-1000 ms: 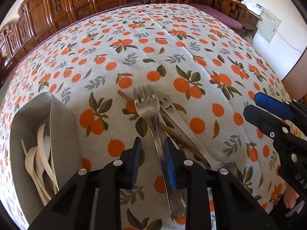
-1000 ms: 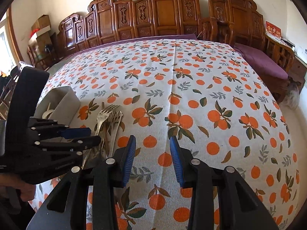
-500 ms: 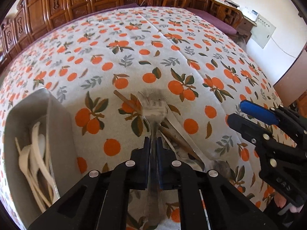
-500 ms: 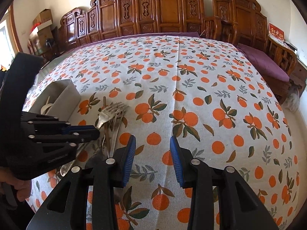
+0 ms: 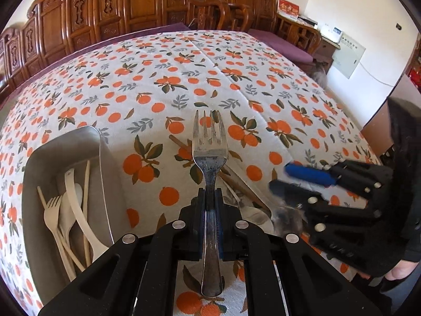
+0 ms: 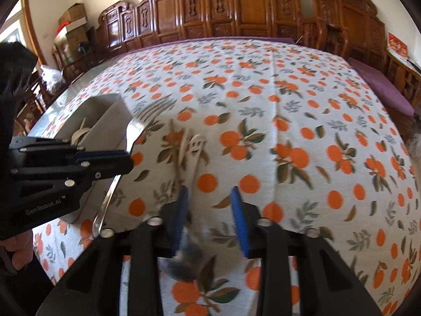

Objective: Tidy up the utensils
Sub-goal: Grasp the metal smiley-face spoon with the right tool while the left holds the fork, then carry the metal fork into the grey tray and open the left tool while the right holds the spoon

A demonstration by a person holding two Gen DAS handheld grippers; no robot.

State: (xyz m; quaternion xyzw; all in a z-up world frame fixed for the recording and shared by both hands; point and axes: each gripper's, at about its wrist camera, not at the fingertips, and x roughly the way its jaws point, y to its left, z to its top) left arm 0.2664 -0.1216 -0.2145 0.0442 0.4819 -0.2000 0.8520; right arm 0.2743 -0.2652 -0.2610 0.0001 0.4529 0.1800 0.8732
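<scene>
Between the blue pads of the left hand-held gripper (image 5: 210, 205) a metal fork (image 5: 209, 147) is clamped by its neck, tines toward 12 o'clock, handle running back to 6 o'clock, lifted clear of the cloth. A second ago it lay on the pile with the jaws apart on either side of it; half a second ago they had already closed on it.

At 4 o'clock from the fork, the remaining pile of utensils (image 5: 244, 197) lies on the counter (image 5: 236, 60): brown chopsticks and metal handles, crossing one another. At 9 o'clock stands the grey bin (image 5: 65, 142), holding pale plastic cutlery (image 5: 71, 218), a fork, spoons and sticks, all in its one visible compartment.

The right hand-held gripper (image 6: 210, 210) hangs low over the near end of the pile, which is blurred; its jaws are closing, narrower than a second ago, with something grey and indistinct beside the left pad. I cannot tell whether the pads touch it.

The orange-print cloth from 11 to 2 o'clock is bare right up to the far edge, where carved wooden chairs (image 5: 105, 13) line it. The bin's near wall stands close beside the left gripper, and the two grippers are near each other over the pile.
</scene>
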